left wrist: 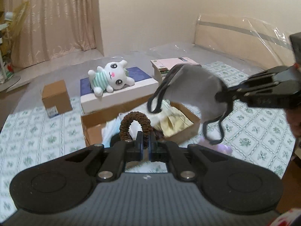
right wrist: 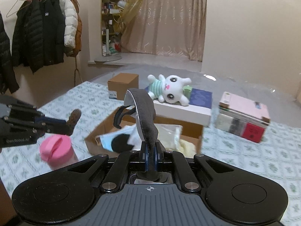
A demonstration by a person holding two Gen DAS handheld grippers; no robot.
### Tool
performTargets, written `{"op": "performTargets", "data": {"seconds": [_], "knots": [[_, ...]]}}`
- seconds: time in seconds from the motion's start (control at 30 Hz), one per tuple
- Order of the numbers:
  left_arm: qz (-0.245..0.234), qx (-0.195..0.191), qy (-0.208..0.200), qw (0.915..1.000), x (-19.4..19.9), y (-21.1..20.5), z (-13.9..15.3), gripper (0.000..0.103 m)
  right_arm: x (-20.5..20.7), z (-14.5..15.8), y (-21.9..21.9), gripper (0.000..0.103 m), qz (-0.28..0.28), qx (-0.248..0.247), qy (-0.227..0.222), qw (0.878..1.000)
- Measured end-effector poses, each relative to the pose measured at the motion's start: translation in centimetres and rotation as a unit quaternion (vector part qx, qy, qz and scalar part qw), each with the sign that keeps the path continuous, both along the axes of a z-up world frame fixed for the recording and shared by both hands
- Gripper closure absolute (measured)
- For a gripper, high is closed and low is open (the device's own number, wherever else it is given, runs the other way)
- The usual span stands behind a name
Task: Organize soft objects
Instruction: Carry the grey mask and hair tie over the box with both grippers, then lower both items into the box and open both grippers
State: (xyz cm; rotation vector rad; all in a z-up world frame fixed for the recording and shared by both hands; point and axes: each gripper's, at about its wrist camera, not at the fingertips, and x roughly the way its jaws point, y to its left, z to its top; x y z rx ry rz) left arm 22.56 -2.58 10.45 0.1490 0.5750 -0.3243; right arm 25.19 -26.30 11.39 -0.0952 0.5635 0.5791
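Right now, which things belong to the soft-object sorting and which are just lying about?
Job:
brown scrunchie, in the left gripper
grey face mask, in the right gripper
open cardboard box of soft items
plush bunny

Lying about:
pink bottle
small closed carton
book stack
coats

Cream walls (right wrist: 244, 28), beige curtains (right wrist: 165, 18) (drawn), coats on a rack (right wrist: 43, 28).

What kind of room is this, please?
Probably a bedroom at home: a bed with a patterned sheet, jackets on a clothes rack, and a curtain over the window.
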Motion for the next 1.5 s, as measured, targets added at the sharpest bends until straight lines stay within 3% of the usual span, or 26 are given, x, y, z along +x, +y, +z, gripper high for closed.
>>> {"op": "performTargets", "data": {"seconds": [0.2,0.37,0.53,0.67,0.77,0.87,1.03,1.1,1.13,1.23,1.5], "knots": [[-0.014,0.018,0.014,0.9996,6.5,2.3,0.6,0.099,7.0,-0.9,3.2,0.097,0.005,0.032,0.025,0.999],[-0.017,0.015,0.044,0.9988,11.9,4.0,-1.2,0.099,13.1,-2.8,5.5,0.097,-0.001,0.067,0.057,0.996],[-0.03,0.015,0.098,0.9946,16.7,5.1,-4.7,0.099,17.1,-8.5,8.7,0.097,0.054,-0.001,0.162,0.985],[-0.048,0.025,0.132,0.9898,19.4,5.2,-7.0,0.099,17.3,-11.7,10.2,0.097,0.094,-0.083,0.196,0.972],[-0.058,0.03,0.152,0.9863,20.8,4.8,-8.7,0.099,17.9,-13.1,10.2,0.097,0.102,-0.101,0.214,0.966],[-0.065,0.035,0.175,0.9819,21.8,4.3,-10.5,0.099,18.2,-14.0,10.1,0.097,0.103,-0.089,0.225,0.965],[-0.061,0.041,0.184,0.9803,22.0,4.2,-11.4,0.094,18.0,-13.7,9.3,0.096,0.095,-0.062,0.229,0.967],[-0.053,0.04,0.181,0.9812,21.7,4.6,-11.0,0.077,18.1,-13.1,9.0,0.09,0.087,-0.044,0.229,0.969],[-0.05,0.039,0.178,0.982,21.5,4.8,-10.6,0.075,18.2,-12.6,8.9,0.084,0.083,-0.037,0.226,0.97],[-0.041,0.031,0.173,0.9835,20.8,5.5,-9.5,0.073,17.4,-11.2,7.9,0.063,0.074,-0.022,0.208,0.975],[-0.04,0.045,0.164,0.9846,18.7,4.8,-7.8,0.071,15.1,-8.3,7.7,0.053,0.055,-0.027,0.178,0.982]]}}
